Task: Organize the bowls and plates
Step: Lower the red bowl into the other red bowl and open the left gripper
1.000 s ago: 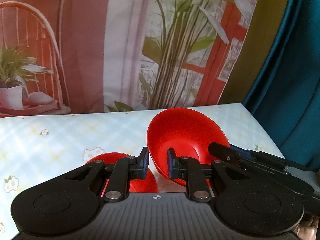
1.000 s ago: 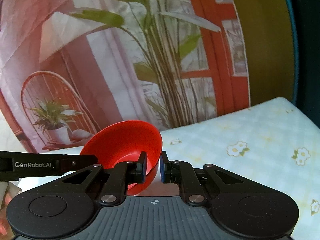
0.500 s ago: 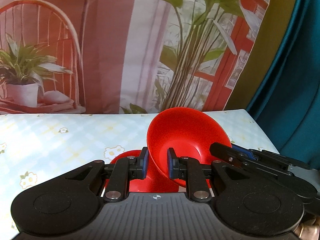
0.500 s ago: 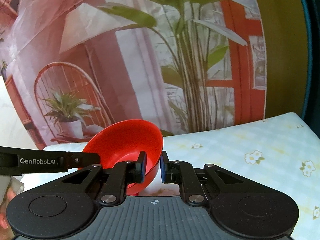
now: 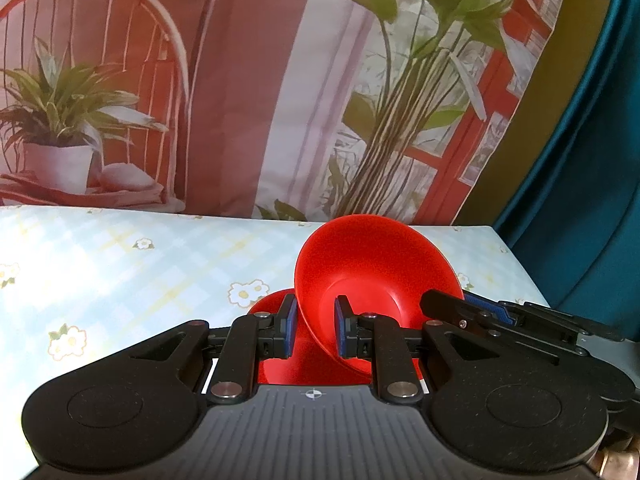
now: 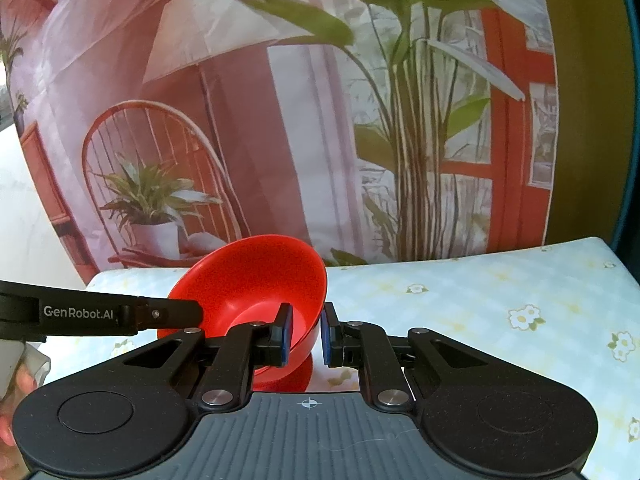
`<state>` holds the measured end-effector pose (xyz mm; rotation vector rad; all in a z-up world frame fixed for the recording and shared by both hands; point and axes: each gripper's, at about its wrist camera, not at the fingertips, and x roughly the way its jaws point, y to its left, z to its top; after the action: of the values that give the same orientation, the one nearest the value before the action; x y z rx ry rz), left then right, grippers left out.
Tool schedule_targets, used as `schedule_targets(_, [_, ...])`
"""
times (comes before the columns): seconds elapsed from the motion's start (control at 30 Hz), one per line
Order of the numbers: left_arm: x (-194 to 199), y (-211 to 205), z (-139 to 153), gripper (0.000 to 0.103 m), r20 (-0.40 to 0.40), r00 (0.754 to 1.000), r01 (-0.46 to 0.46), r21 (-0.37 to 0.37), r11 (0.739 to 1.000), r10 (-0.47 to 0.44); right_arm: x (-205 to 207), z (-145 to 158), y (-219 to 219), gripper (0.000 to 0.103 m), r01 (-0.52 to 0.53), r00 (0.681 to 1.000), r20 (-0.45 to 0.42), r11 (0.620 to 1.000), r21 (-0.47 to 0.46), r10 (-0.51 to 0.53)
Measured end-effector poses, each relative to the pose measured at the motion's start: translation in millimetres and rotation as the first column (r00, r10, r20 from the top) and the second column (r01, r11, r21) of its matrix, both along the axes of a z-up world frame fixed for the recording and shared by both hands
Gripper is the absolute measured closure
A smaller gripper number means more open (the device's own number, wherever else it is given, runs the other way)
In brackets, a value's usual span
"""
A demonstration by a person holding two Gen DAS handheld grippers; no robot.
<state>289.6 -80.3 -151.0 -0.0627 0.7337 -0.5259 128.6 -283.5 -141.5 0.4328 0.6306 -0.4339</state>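
Observation:
A red bowl (image 5: pixel 372 272) is held off the table by both grippers, each clamping an opposite side of its rim. My left gripper (image 5: pixel 314 330) is shut on its left rim. My right gripper (image 6: pixel 305 334) is shut on the right rim of the same bowl (image 6: pixel 252 280). The right gripper's fingers (image 5: pixel 472 312) show at the bowl's far side in the left wrist view. The left gripper's fingers (image 6: pixel 120 314) reach in from the left in the right wrist view. A second red dish (image 5: pixel 276 360) lies on the table beneath the held bowl, mostly hidden.
The table has a light blue checked cloth with daisies (image 5: pixel 120 264). A printed backdrop of a chair and plants (image 5: pixel 240 80) hangs behind it. A teal curtain (image 5: pixel 580 160) hangs at the right, past the table's right edge (image 5: pixel 520 264).
Both grippers have lifted the bowl higher and tipped the views upward; more backdrop shows. The dish beneath has slid further under the held bowl in the left wrist view.

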Motion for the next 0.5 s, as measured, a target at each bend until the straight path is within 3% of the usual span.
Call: schedule_targets(0.5, [5.5, 15.6, -9.2, 0.083, -0.031, 0.999, -0.024, -0.037, 0.999, 0.023, 17.4, -2.3, 11.3, 0.09, -0.033, 0.999, -0.037, 0.999, -0.017, 0.032])
